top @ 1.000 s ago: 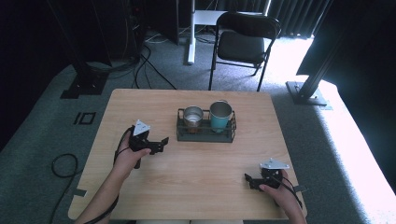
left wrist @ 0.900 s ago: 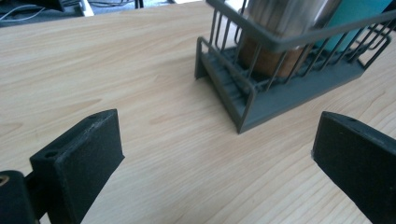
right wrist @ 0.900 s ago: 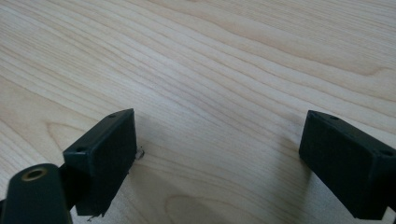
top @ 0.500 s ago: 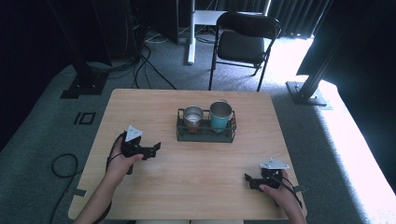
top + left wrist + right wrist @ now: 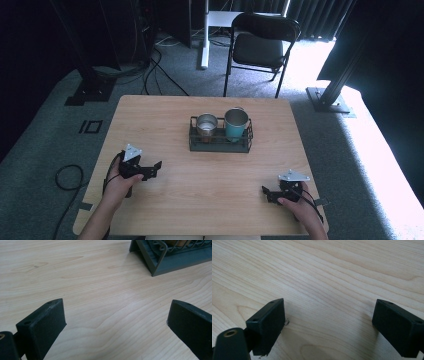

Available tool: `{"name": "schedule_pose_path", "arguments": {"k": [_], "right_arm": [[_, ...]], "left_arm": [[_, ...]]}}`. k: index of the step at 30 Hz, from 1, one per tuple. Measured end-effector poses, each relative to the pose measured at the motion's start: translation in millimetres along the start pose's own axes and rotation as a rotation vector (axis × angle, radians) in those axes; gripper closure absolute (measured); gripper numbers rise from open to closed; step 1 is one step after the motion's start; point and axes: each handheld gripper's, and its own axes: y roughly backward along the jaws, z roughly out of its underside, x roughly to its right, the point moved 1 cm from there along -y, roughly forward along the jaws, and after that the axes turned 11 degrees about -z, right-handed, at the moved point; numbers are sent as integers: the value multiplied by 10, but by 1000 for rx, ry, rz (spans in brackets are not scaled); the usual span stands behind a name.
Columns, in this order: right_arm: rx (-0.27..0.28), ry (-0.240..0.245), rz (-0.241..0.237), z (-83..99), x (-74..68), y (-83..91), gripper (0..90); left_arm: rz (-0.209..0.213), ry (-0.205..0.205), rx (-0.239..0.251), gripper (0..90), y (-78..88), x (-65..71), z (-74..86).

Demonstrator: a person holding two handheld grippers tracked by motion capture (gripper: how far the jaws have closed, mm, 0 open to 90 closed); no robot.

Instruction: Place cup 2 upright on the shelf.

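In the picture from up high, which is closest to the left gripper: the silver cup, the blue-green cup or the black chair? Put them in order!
Measured from the left gripper in the high view:
1. Silver cup, in the left end of the rack at the table's middle.
2. Blue-green cup, beside it in the rack's right end.
3. Black chair, on the floor past the table's far edge.

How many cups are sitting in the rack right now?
2: a steel cup in the left side of the rack, and a teal cup beside it on the right. None seem hidden.
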Motion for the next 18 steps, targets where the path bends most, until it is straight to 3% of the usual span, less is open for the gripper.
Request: {"name": "schedule_pose_path", "arguments": {"k": [9,18], "right_arm": [[0,1,0,0,1,0,107],[1,1,0,1,0,-1,107]], "left_arm": [[-45,-13,-17,25,118,-73,164],[-46,40,-27,25,233,-162,343]]}}
